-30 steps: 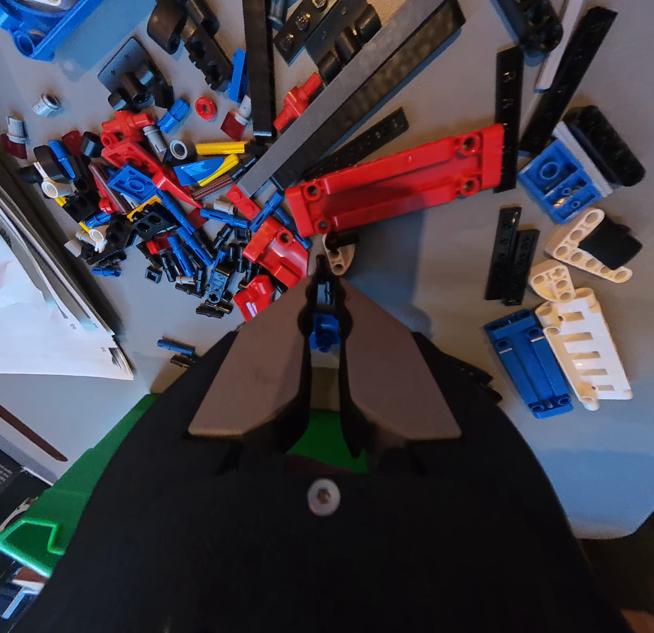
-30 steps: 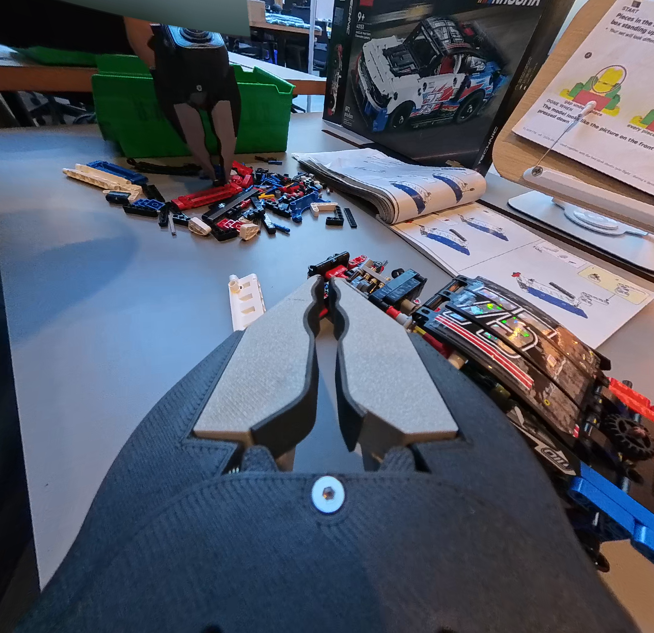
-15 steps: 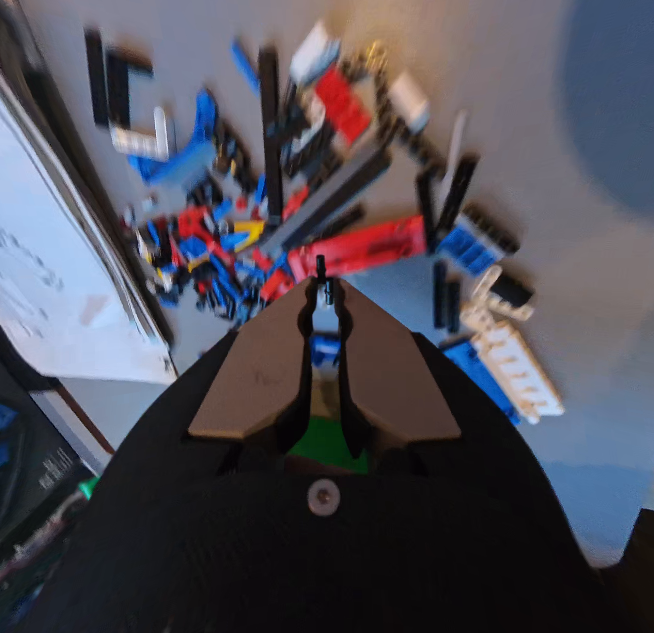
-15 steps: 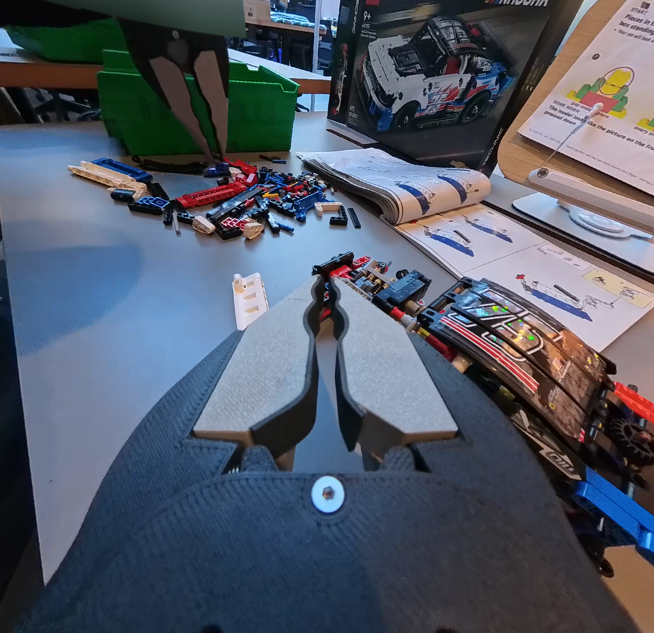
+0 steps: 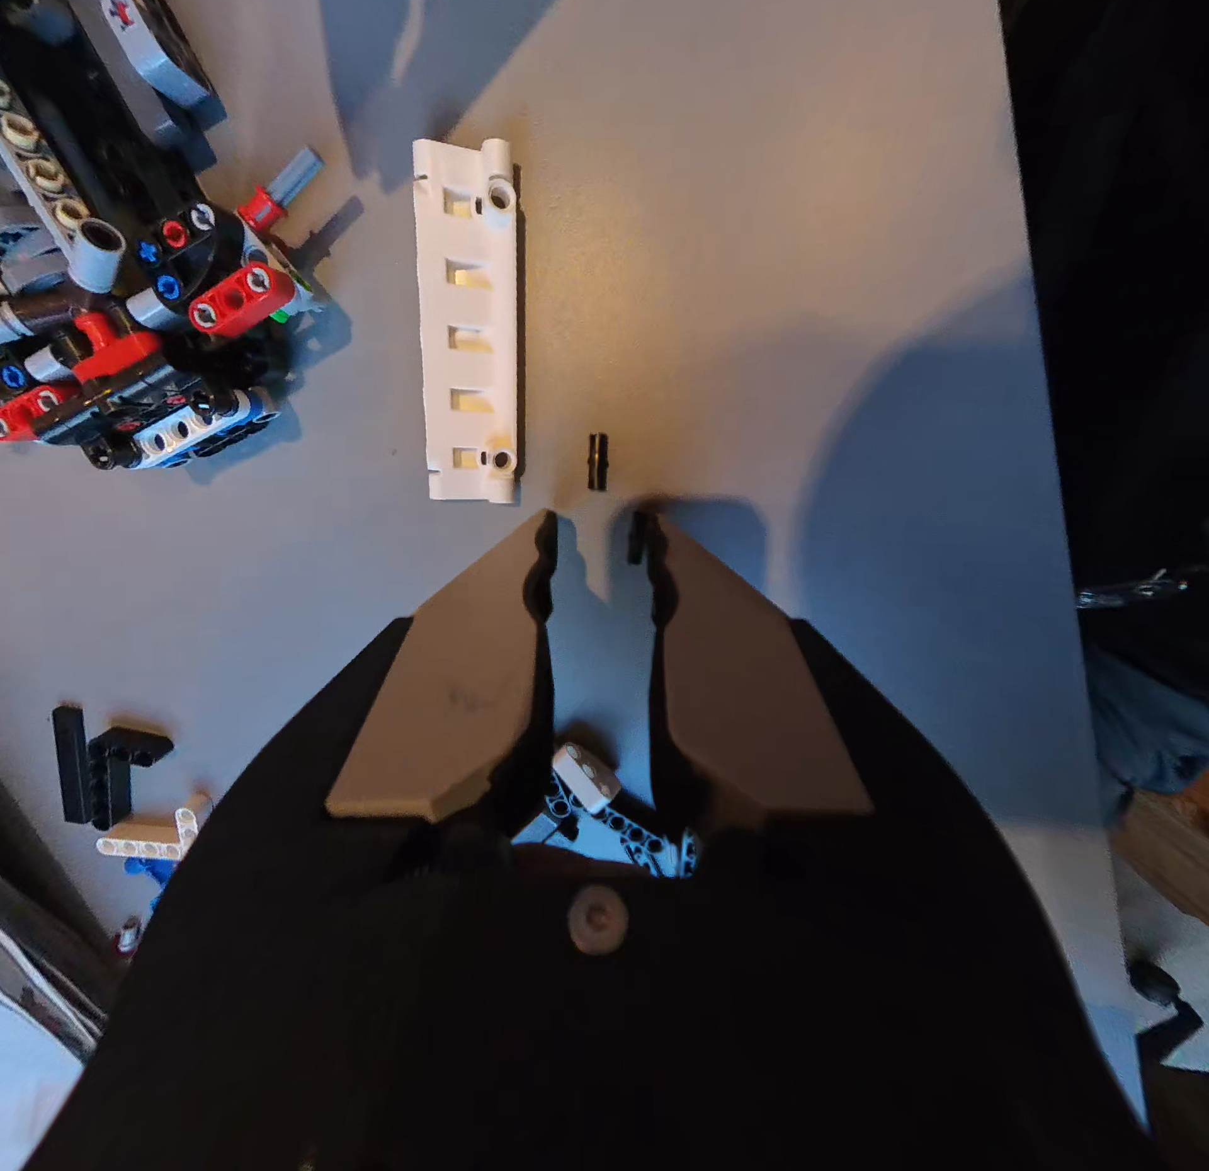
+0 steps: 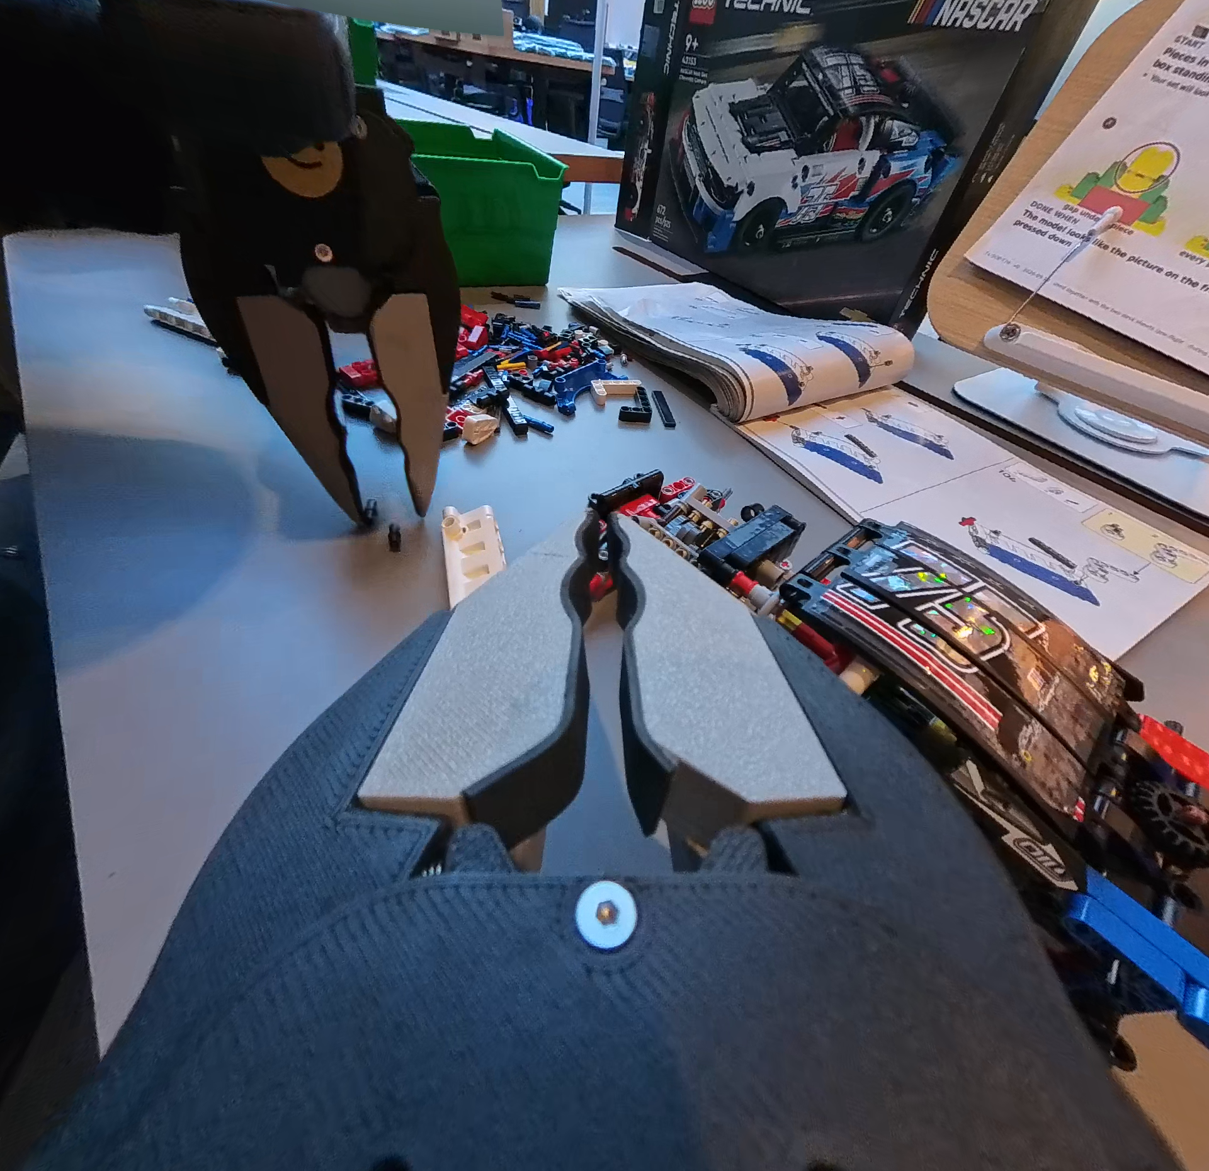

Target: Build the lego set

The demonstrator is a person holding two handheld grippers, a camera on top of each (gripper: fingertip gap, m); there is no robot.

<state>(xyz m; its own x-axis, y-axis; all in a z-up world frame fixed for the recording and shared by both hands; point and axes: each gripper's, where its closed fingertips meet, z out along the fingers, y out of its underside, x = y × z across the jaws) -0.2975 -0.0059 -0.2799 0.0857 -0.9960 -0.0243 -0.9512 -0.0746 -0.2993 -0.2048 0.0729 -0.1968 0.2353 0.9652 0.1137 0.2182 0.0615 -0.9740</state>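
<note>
The left gripper [image 5: 598, 524] points down at the grey desk [image 5: 818, 223], its jaws spread apart with nothing clamped between them. A small black pin [image 5: 596, 461] lies loose on the desk just beyond the tips, and a second black pin [image 5: 636, 537] sits right against the inner side of one fingertip; whether it clings to the finger or rests on the desk, I can't tell. Just beside the loose pin lies a white slotted panel [image 5: 470, 328], flat on the desk. Further left sits the partly built car [image 5: 124, 302], red and black beams showing.

From the other side, the right gripper [image 6: 605, 537] rests low by the car [image 6: 948, 649], jaws nearly closed, holding nothing I can make out. Far behind, the loose parts pile [image 6: 523, 374] is spread before a green bin [image 6: 484, 217], with the open instruction booklet [image 6: 752, 348] and the set's box [image 6: 818, 125] to the right.
</note>
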